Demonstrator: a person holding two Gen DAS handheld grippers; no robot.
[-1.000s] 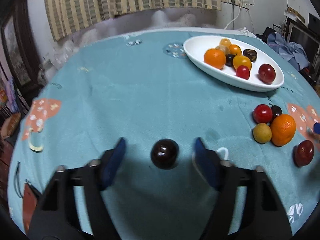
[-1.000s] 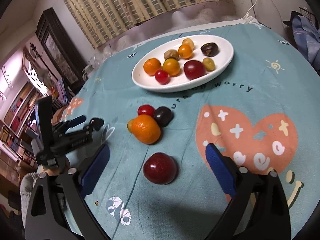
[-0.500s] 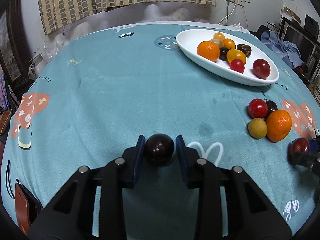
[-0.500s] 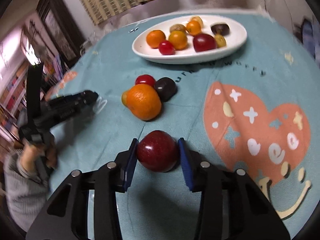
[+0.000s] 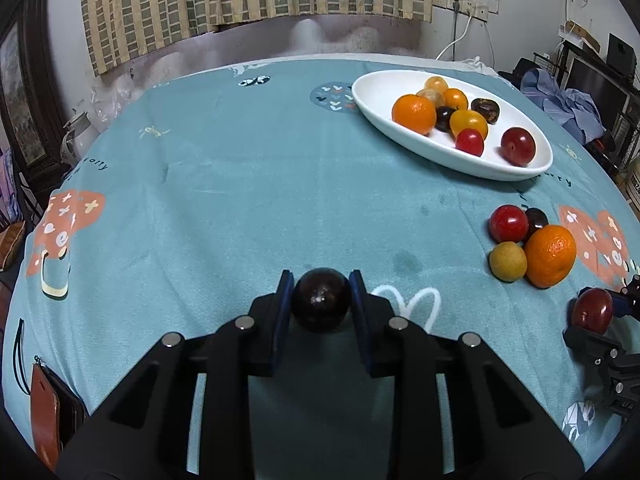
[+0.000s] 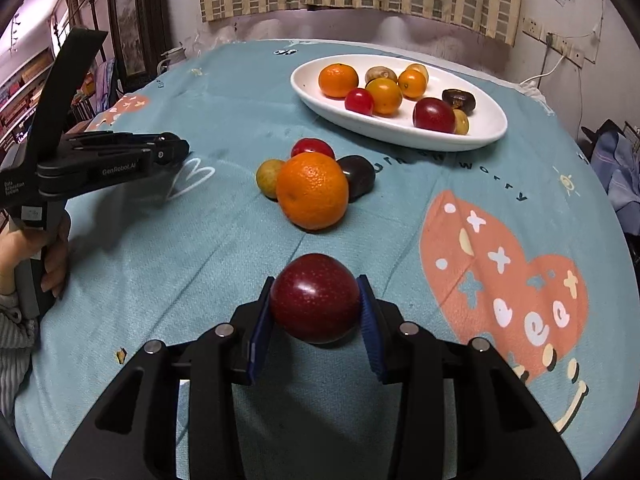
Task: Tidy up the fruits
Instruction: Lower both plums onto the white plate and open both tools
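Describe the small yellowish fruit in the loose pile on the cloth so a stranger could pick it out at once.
Start at the white oval dish of fruit on the teal tablecloth. Just short of it, four loose fruits huddle on the cloth around a big orange. The small yellowish fruit sits against the orange's left side in the right wrist view. It is the only dull yellow-green one; its neighbours are orange, red and near-black.

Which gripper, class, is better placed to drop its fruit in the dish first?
Probably the right gripper: its red plum sits nearer the dish than the left gripper with its dark plum.
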